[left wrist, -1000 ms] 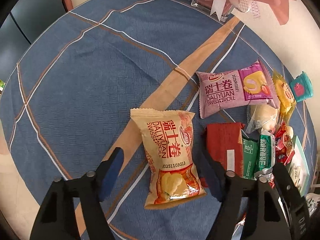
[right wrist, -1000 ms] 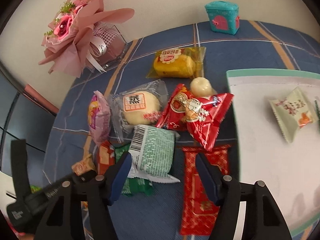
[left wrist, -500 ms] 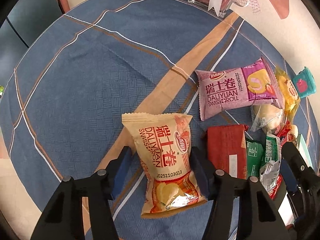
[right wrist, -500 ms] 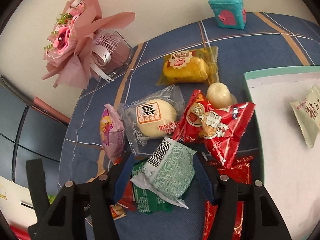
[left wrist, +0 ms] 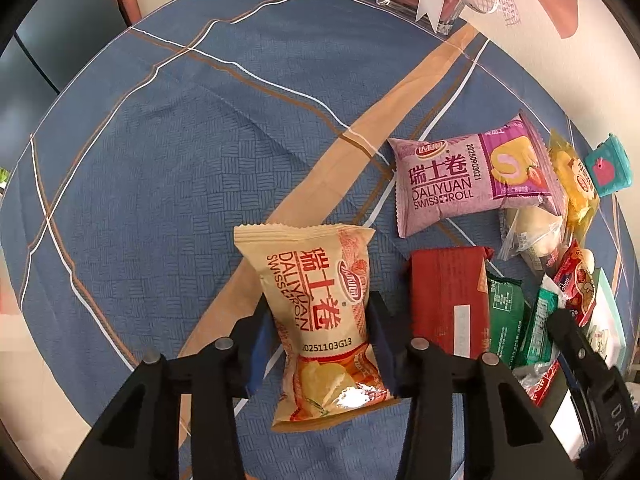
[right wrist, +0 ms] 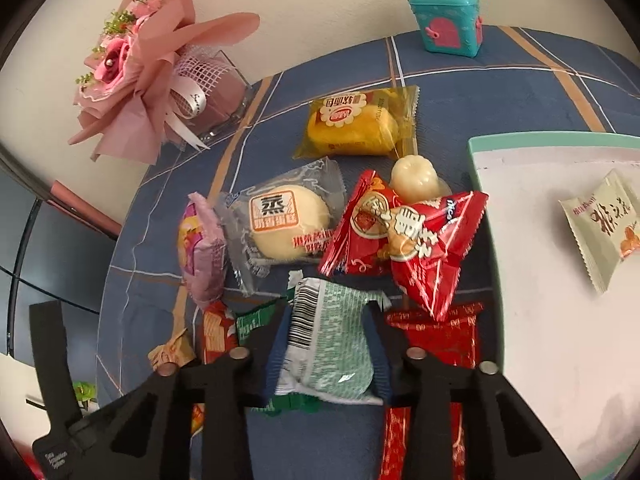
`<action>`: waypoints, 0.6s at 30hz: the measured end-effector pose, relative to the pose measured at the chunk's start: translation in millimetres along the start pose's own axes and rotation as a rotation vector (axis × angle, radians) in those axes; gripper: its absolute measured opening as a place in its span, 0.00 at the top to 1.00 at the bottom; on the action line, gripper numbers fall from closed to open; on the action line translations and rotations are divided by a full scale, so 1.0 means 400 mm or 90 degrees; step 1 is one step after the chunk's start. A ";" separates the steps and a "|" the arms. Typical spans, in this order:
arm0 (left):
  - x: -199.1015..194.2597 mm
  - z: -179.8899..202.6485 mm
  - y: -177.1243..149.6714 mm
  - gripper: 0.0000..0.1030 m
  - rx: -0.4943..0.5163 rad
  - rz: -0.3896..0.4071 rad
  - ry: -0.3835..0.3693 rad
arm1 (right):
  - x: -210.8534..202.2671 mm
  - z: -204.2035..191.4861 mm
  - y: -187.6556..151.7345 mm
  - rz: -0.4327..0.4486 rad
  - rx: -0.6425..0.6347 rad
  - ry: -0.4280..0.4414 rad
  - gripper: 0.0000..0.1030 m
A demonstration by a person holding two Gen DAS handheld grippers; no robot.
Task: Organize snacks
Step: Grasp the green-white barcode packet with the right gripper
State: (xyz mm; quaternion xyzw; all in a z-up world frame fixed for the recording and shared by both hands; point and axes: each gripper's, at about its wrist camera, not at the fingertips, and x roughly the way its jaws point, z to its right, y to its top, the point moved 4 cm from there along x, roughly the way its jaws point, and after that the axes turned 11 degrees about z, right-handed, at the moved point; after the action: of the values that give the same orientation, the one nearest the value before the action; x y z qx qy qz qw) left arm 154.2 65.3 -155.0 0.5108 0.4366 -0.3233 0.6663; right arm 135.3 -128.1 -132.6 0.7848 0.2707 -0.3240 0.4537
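My left gripper [left wrist: 320, 320] is shut on a beige Swiss roll packet [left wrist: 320, 312], which stands between its blue pads over the blue tablecloth [left wrist: 160, 160]. My right gripper [right wrist: 328, 336] is shut on a pale green packet [right wrist: 332, 344] with a barcode. A purple Swiss roll packet [left wrist: 468, 180], a red packet [left wrist: 448, 300] and green packets [left wrist: 504, 324] lie to the right in the left wrist view. The white tray [right wrist: 500, 320] with a teal rim holds a pale packet [right wrist: 604, 228].
A yellow cake packet [right wrist: 352, 120], a clear-wrapped bun [right wrist: 288, 224], red candy packets [right wrist: 408, 240] and a jelly cup [right wrist: 412, 178] lie on the cloth. A pink bouquet in a glass holder [right wrist: 160, 72] and a teal box [right wrist: 448, 20] stand by the wall.
Both grippers have closed: the left onto the beige Swiss roll packet, the right onto the pale green packet. Both packets now sit pinched between the pads.
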 end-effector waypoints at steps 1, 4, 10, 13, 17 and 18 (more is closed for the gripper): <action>-0.001 0.003 -0.001 0.59 -0.004 0.000 -0.003 | -0.007 0.002 -0.004 -0.002 -0.004 0.000 0.66; -0.013 -0.005 0.001 0.63 -0.013 0.003 -0.010 | -0.016 0.002 -0.011 -0.003 -0.017 0.000 0.68; -0.029 -0.004 -0.005 0.64 -0.017 -0.001 -0.017 | -0.014 0.018 -0.014 -0.009 -0.003 0.013 0.62; -0.023 0.000 -0.006 0.64 -0.019 -0.003 -0.017 | -0.005 0.023 -0.016 -0.013 0.000 0.010 0.52; -0.021 -0.009 -0.012 0.64 -0.019 -0.001 -0.018 | 0.010 0.024 -0.018 -0.019 0.008 0.011 0.48; -0.018 -0.011 -0.012 0.64 -0.019 -0.001 -0.018 | 0.010 0.028 -0.021 -0.021 0.009 0.013 0.48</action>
State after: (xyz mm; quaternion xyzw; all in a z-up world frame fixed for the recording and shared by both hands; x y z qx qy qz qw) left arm 146.1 68.1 -150.7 0.4962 0.4323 -0.3244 0.6795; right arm 129.1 -133.9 -144.4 0.7866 0.2863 -0.3254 0.4398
